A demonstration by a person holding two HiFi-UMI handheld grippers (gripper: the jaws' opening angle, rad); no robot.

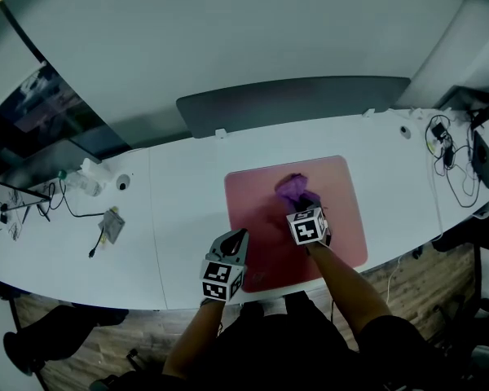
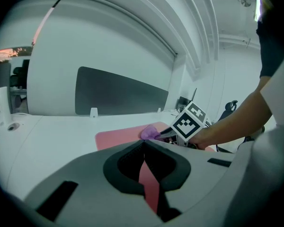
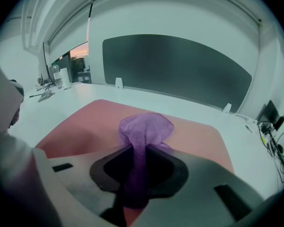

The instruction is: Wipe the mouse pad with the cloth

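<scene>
A pink mouse pad [image 1: 342, 190] lies on the white desk in front of me. A bunched purple cloth [image 1: 293, 189] rests on the pad's middle, and my right gripper [image 1: 303, 204] is shut on it. In the right gripper view the cloth [image 3: 145, 130] runs between the jaws and spreads onto the pad [image 3: 85, 122]. My left gripper [image 1: 236, 239] hovers at the pad's near left edge, its jaws shut with nothing between them. From the left gripper view the pad [image 2: 118, 137], the cloth [image 2: 149, 132] and my right gripper's marker cube [image 2: 189, 122] lie ahead.
A dark divider panel [image 1: 293, 104] stands at the desk's far edge. Cables and small devices [image 1: 452, 157] lie at the right. A bottle [image 1: 85, 182], a small round object [image 1: 123, 182] and a cabled gadget [image 1: 110, 226] sit at the left.
</scene>
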